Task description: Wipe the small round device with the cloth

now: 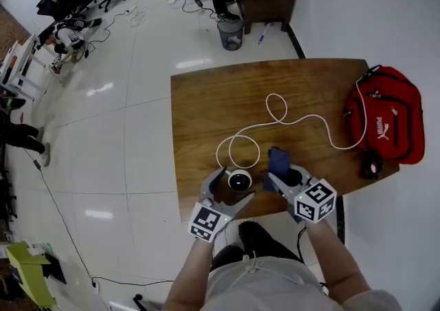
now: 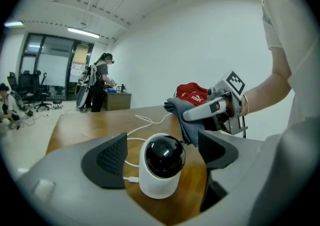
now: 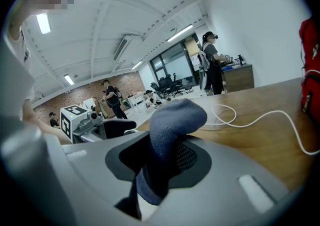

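Cloth, dark blue and soft (image 3: pixel 175 120), is pinched in the right gripper (image 3: pixel 165 160) and bunched past its jaws, likely as a wiping pad. The small round white device with a black dome (image 2: pixel 161 162) stands near the brown wooden table's (image 1: pixel 206 110) near edge. It sits between the spread jaws of the left gripper (image 1: pixel 230 191), untouched, probably to be steadied. On the table's right end, the red fabric bag (image 1: pixel 388 120) hides its contents.

Bright overhead strip lights (image 3: pixel 44 22), glare on the floor (image 1: pixel 100 89); gripper views bend and darken at edges.
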The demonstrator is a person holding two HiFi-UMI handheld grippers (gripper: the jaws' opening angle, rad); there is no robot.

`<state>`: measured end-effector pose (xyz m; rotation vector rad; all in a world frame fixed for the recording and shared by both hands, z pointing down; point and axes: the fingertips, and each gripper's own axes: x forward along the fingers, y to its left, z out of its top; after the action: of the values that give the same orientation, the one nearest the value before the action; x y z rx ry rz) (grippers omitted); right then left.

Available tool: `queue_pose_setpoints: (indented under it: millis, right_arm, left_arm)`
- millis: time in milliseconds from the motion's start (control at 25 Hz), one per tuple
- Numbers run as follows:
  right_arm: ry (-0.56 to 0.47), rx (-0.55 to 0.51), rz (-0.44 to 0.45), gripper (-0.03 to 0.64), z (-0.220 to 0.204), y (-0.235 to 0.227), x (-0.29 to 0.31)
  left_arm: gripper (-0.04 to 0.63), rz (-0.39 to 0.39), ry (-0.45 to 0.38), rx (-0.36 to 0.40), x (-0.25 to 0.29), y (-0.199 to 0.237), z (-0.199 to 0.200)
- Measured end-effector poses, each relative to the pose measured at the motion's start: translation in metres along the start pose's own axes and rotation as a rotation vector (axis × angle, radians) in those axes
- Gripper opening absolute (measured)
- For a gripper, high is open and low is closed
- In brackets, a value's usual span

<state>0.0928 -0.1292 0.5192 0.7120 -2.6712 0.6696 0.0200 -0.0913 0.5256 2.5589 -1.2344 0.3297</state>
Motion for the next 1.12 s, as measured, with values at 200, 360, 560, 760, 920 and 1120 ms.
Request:
queue_pose_setpoints:
  millis: [200, 360, 560, 760, 920, 1120]
  right_arm:
    - [-0.035, -0.01, -0.028, 0.11, 0.007, 0.026, -0.029]
    - [-0.057, -0.035, -0.037, 0.11, 0.002, 0.068, -0.059]
    - [-0.126, -0.049, -0.087, 0.11, 0.0, 0.123, -0.093]
    - [-0.121, -0.065, -0.115, 0.11, -0.023, 0.182, -0.12]
    - [-0.114, -0.082, -0.131, 0.11, -0.039, 0.219, -0.14]
    - [-0.104, -0.096, -0.152, 0.11, -0.059, 0.235, -0.154]
  left_arm:
    - [0.25, 0.212, -0.098, 0.029, -0.062, 0.014, 0.041]
    - [0.006, 0.401, -0.169, 0.074, -0.13, 0.013, 0.06]
    - [0.006, 0.428, -0.193, 0.062, -0.193, -0.016, 0.057]
    - [0.006, 0.415, -0.202, 0.074, -0.245, -0.056, 0.051]
    - [0.006, 0.423, -0.221, 0.064, -0.281, -0.075, 0.049]
    - [0.006, 0.444, -0.254, 0.107, -0.303, -0.097, 0.048]
